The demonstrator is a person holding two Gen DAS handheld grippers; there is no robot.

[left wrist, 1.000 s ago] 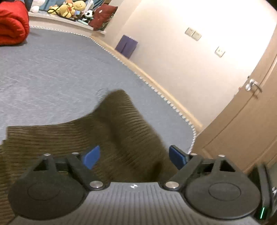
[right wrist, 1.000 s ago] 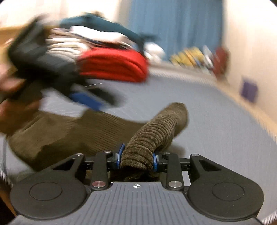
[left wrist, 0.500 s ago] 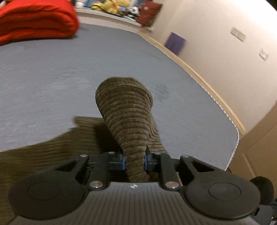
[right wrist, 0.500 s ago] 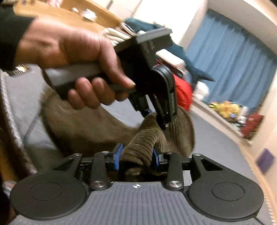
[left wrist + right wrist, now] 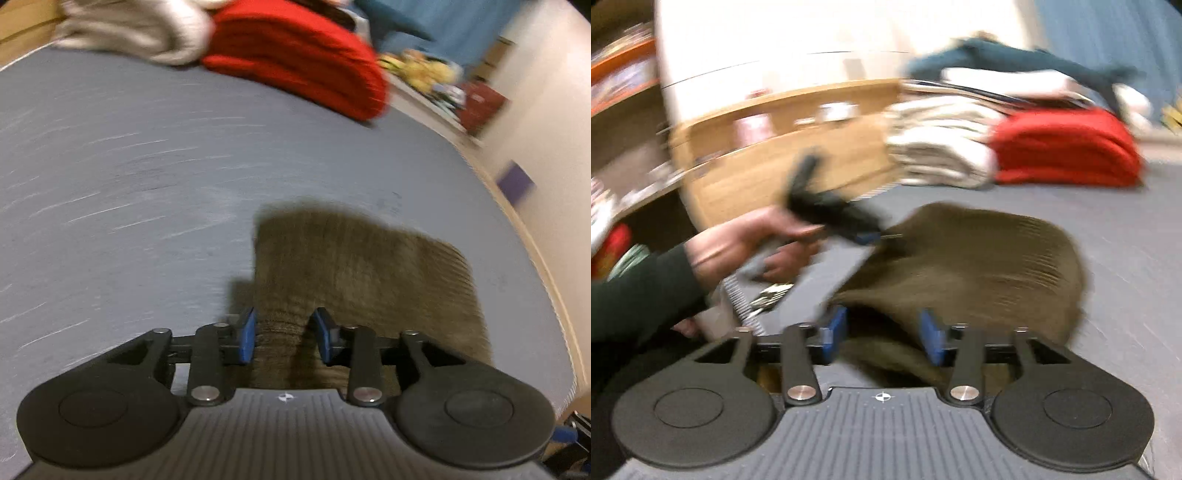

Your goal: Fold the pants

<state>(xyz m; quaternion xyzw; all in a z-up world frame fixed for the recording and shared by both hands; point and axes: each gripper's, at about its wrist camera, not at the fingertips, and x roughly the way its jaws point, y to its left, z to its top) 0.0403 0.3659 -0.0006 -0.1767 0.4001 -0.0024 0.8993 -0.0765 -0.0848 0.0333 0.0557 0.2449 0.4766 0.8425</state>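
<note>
Pants [image 5: 354, 273] on grey mat [image 5: 129, 177], left gripper [image 5: 282, 334] pinching them, right gripper [image 5: 882, 336] parted.

The pants [image 5: 354, 273], of olive-brown ribbed corduroy, are seen blurred and bunched into a fold on the grey carpet [image 5: 147, 184], with one edge raised off it and the rest spread flat.

Red blanket [image 5: 306, 55] (folded) beside cream laundry [image 5: 942, 147].
</note>
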